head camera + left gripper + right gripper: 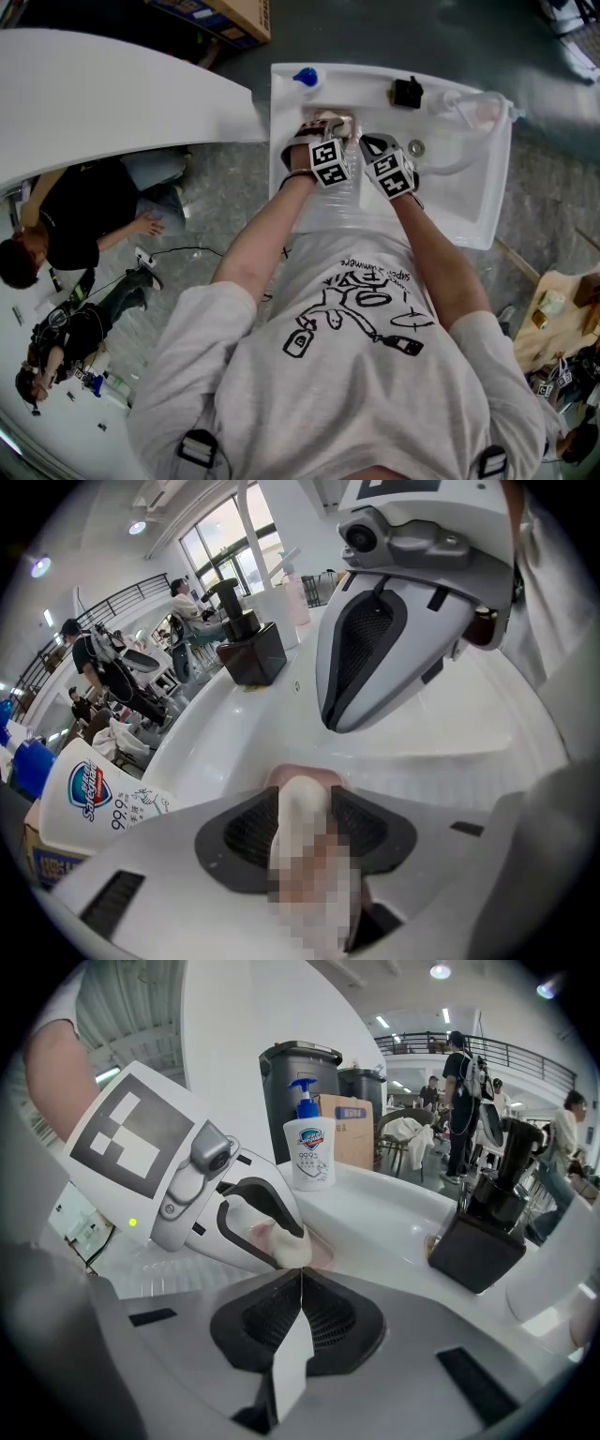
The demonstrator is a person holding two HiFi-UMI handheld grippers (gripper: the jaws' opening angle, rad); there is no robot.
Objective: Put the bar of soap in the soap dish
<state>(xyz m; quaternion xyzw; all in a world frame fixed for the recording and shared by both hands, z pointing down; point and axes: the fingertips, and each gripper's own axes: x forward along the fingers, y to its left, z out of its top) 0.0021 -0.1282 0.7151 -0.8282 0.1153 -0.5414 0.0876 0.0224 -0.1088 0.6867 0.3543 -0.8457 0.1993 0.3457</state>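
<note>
Bar of soap (pixel 302 808), pinched in my left gripper (pixel 301 794) above the soap dish (pixel 322 1255), may stick and slide off the dish at release; right gripper (pixel 300 1283) closed, empty.

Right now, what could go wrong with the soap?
1. The bar of soap sits between the jaws of the left gripper, right at the small pink soap dish on the sink's rim. If it lands off-centre, it might slip into the basin.
2. The right gripper, jaws shut, is very close to the left one. A bump could knock the soap or the dish.
</note>
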